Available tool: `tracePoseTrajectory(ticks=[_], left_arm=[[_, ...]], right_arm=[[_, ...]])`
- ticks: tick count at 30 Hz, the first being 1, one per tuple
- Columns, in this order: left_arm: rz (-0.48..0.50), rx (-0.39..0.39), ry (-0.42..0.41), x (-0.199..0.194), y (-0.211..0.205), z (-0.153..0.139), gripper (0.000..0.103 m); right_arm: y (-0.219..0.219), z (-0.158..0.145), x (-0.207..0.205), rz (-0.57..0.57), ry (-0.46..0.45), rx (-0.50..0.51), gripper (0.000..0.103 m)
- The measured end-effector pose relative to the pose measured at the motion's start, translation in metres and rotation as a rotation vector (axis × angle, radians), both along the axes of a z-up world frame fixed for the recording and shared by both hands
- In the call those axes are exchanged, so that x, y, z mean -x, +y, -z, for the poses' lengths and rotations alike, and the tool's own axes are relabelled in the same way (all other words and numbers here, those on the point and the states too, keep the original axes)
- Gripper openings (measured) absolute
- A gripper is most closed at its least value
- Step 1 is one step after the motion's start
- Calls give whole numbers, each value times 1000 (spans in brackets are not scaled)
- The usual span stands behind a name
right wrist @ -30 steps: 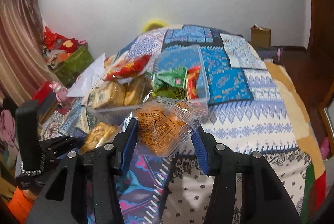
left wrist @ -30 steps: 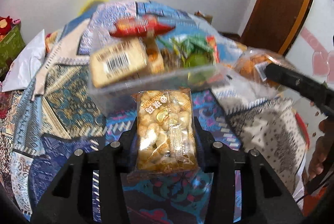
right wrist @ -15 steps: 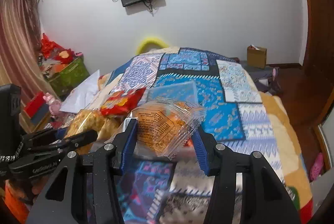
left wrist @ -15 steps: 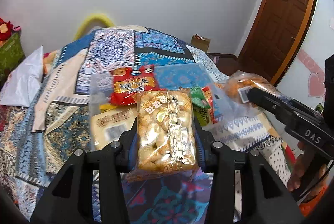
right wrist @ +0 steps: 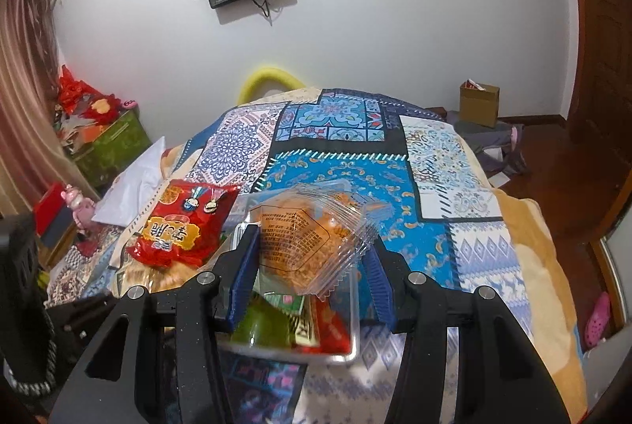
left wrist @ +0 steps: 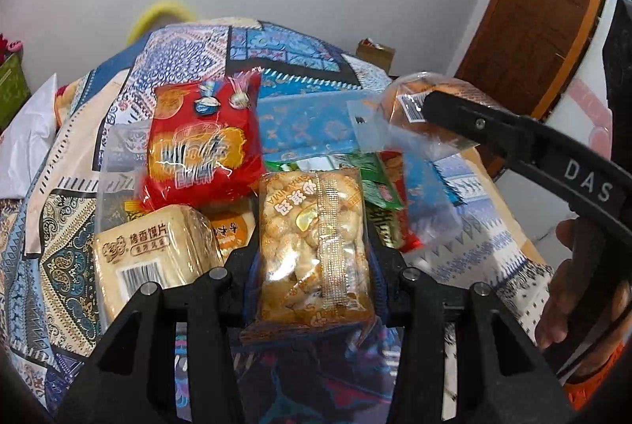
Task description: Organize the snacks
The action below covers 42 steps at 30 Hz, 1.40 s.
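**Left wrist view: both grippers loaded over the snack box**

Left gripper (left wrist: pixel 314 266) clamps a puffed-snack packet (left wrist: pixel 314 246) between its fingers. Ahead lies the clear box (right wrist: pixel 353 329) with a red bag (left wrist: pixel 201 143) and toast pack (left wrist: pixel 154 254). Right gripper (right wrist: pixel 310 266) grips an orange snack pouch (right wrist: pixel 304 246) directly above that box

Even, soft indoor light; heavy fisheye bending, dark corners, glare on wrappers.
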State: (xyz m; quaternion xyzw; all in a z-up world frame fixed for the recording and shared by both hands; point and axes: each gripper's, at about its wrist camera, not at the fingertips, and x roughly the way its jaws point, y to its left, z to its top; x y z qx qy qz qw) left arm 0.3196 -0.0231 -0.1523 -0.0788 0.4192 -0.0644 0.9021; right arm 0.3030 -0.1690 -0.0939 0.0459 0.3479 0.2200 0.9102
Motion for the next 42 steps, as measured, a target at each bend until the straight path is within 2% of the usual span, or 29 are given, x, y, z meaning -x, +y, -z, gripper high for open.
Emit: tracePoseTrajectory(ticks=[8, 10, 14, 17, 25, 30, 40, 42], left_arm=[[-39, -1, -6, -11, 4, 7, 45], [-38, -14, -6, -12, 2, 8, 48], [-31, 5, -5, -11, 2, 6, 61], [-48, 15, -12, -8, 4, 2, 69], [-65, 55, -39, 16, 13, -19, 69], [-86, 38, -118, 49, 18, -53, 69], [-123, -28, -376, 142, 26, -139, 69], [-130, -34, -418, 161, 26, -151, 70]], right_arm=[[18, 16, -20, -16, 49, 14, 48], [23, 22, -23, -22, 59, 32, 50], [27, 26, -21, -14, 79, 95, 57], [21, 20, -14, -15, 72, 97, 61], [7, -6, 11, -48, 20, 81, 63], [1, -30, 41, -61, -45, 69, 63], [-20, -93, 118, -69, -214, -28, 64], [-22, -103, 132, -72, -243, -48, 71]])
